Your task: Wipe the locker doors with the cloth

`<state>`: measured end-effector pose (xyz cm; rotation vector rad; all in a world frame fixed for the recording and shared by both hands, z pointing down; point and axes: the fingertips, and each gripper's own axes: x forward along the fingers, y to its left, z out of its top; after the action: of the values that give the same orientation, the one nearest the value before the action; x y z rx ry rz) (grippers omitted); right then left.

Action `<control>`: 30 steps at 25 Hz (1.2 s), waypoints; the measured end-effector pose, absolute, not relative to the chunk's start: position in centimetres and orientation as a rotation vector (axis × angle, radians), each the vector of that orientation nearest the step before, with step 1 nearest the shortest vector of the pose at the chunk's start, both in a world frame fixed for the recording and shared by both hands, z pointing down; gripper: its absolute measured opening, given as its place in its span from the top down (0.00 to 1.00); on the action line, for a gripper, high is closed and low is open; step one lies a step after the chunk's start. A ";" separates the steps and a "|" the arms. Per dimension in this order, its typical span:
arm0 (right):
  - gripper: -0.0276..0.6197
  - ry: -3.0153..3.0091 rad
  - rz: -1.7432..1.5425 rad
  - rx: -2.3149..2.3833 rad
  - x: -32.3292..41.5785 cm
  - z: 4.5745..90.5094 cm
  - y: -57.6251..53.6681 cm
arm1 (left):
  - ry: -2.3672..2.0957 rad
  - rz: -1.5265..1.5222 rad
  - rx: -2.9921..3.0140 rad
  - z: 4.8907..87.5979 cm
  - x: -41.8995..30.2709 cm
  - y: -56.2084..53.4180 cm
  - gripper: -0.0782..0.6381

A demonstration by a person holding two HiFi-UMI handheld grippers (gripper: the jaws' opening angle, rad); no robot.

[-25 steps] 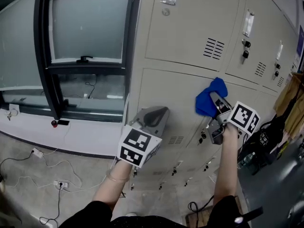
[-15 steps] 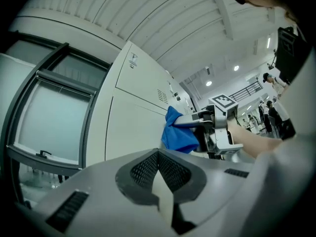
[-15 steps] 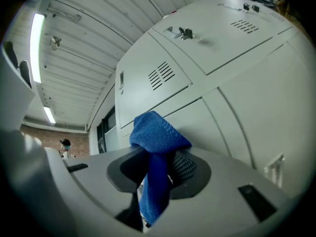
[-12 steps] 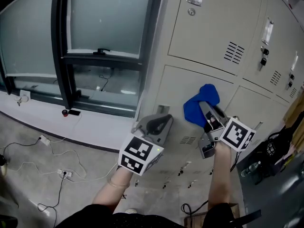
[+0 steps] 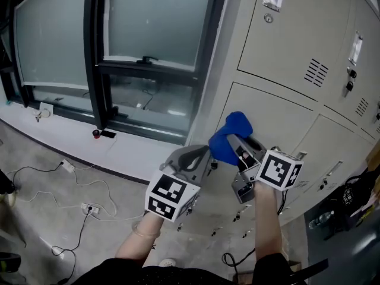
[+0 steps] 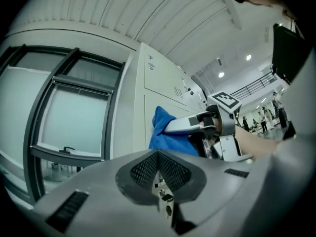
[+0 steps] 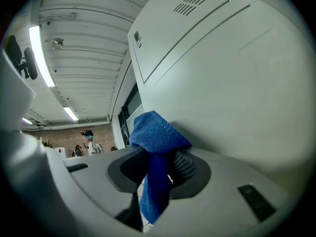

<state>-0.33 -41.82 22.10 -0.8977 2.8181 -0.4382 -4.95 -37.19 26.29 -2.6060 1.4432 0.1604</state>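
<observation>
A blue cloth [image 5: 228, 136] is clamped in my right gripper [image 5: 236, 146] and pressed against the beige locker door [image 5: 279, 123] near its left edge. In the right gripper view the cloth [image 7: 157, 154] hangs folded between the jaws, against the door [image 7: 232, 78]. My left gripper [image 5: 191, 157] hovers just left of the cloth, shut with nothing in it. From the left gripper view the cloth [image 6: 165, 132] and the right gripper [image 6: 197, 125] show ahead, beside the lockers [image 6: 158, 88].
A dark-framed window [image 5: 148, 46] with a handle stands left of the lockers. Cables and a power strip [image 5: 89, 208] lie on the concrete floor. More locker doors with vents and locks [image 5: 350, 76] run to the right. People stand far off in the hall [image 7: 89, 141].
Both grippers have shifted left along the lockers; the right one has dragged the cloth from the middle of the door toward its left edge. The left gripper stays shut beside it.
</observation>
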 end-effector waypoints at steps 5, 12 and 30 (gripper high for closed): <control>0.80 2.891 -0.424 -0.911 -2.7 24.2 -41.9 | 1.483 0.148 -2.610 27.3 -6.2 -37.2 0.88; 0.80 2.903 -0.434 -0.952 -2.6 25.0 -42.9 | 1.476 0.136 -2.631 27.8 -5.7 -37.8 0.88; 0.80 2.836 -0.441 -1.113 4.3 26.0 -44.1 | 1.331 0.130 -2.735 28.8 0.4 -39.3 0.88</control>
<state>4.31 -44.12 26.00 -1.1127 2.8359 -0.4408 0.42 -39.26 28.78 -2.7350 1.3313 0.1303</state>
